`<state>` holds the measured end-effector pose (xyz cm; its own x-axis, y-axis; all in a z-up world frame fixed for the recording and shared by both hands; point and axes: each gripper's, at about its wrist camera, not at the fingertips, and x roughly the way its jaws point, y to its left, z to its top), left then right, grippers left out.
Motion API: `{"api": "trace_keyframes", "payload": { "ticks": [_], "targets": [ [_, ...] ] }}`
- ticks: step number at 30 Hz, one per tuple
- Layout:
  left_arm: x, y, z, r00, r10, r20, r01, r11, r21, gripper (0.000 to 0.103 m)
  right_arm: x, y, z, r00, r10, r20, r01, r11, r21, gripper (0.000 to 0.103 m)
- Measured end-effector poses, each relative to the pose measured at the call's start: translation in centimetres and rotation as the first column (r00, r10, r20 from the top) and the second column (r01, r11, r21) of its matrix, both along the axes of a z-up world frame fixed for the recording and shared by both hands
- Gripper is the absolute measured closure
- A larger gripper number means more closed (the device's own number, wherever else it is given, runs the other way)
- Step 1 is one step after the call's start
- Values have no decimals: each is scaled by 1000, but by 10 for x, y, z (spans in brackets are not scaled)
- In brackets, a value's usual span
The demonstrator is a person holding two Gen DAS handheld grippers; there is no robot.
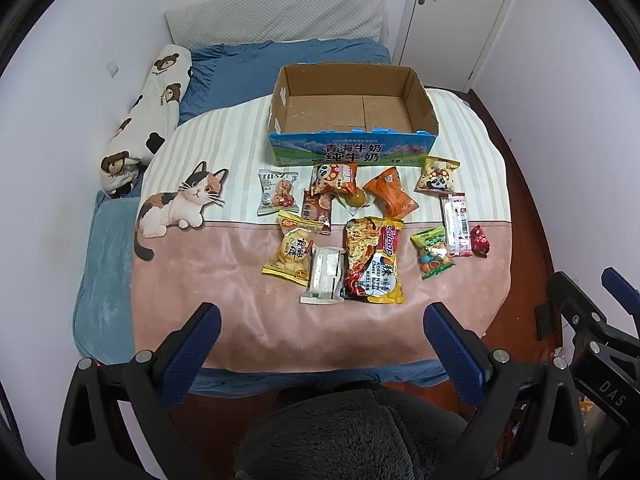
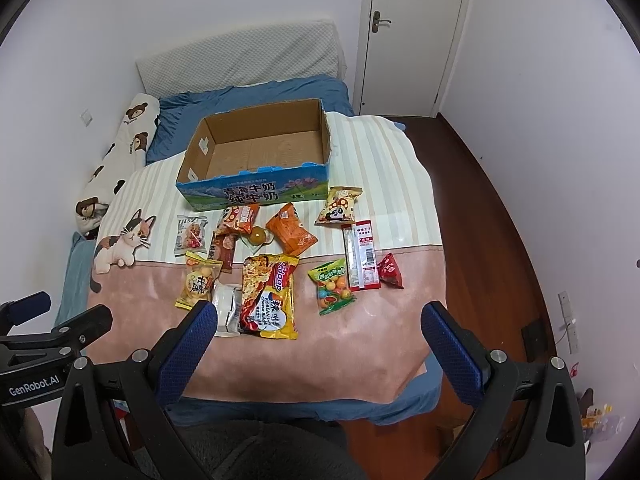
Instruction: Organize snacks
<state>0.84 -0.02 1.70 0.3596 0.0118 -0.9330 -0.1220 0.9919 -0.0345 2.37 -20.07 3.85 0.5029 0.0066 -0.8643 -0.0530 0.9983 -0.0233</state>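
Both grippers hang over the near edge of a bed, jaws spread wide and holding nothing: the left gripper [image 1: 322, 322] above the pink band of the blanket [image 1: 240, 320], the right gripper [image 2: 320, 320] beside it and a little to its right. Just ahead of them lies the nearest of the snacks, a large noodle packet [image 1: 374, 260] in yellow and red, its long axis running away from the grippers toward the box, the printed name end farthest off. Touching its left side is a small silver packet [image 1: 326, 276], likewise lengthwise, with a yellow biscuit bag [image 1: 292, 248] next to that. To the right sit a green candy bag [image 1: 432, 252], a long white-and-red sachet [image 1: 456, 224] lying lengthwise, and a small red packet [image 1: 480, 240]. Farther off, a row of smaller bags, among them an orange packet [image 1: 390, 192], lines the front of an open cardboard box [image 1: 352, 152], whose long side faces the grippers. Its floor is bare. The sorting appears not to have begun: every snack in view is on the blanket, none in the box.
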Motion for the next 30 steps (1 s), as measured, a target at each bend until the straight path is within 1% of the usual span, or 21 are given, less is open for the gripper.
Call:
{"api": "trace_keyframes", "payload": {
  "ticks": [30],
  "targets": [
    [2,3,6,1000,0,14,0,1000,3,0,5,1,4,1000,1,11,-1,1000,1,0]
  ]
}}
